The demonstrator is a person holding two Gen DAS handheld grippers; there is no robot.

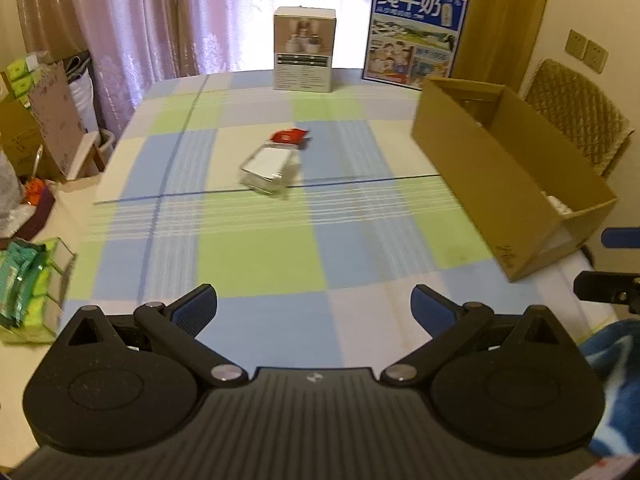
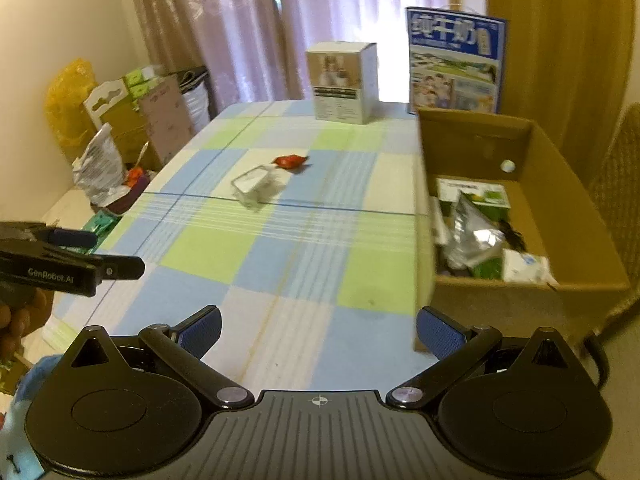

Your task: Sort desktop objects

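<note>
A clear plastic box (image 1: 269, 172) (image 2: 253, 185) with something white inside lies mid-table on the checked cloth. A small red packet (image 1: 289, 137) (image 2: 291, 161) lies just behind it. The brown cardboard box (image 1: 508, 168) (image 2: 568, 216) stands on the right and holds several packets, among them a silver pouch (image 2: 476, 236). My left gripper (image 1: 314, 310) is open over the near edge of the table, well short of both items. My right gripper (image 2: 318, 332) is also open and empty, beside the cardboard box's near corner. The left gripper (image 2: 76, 256) shows from the side at the left of the right wrist view.
A white product box (image 1: 304, 54) (image 2: 344, 82) and a blue milk carton pack (image 1: 416, 32) (image 2: 454, 62) stand at the table's far edge. Green packets (image 1: 24, 280) lie off the table's left side. Boxes and bags (image 2: 112, 132) crowd the floor left. A wicker chair (image 1: 576, 120) stands right.
</note>
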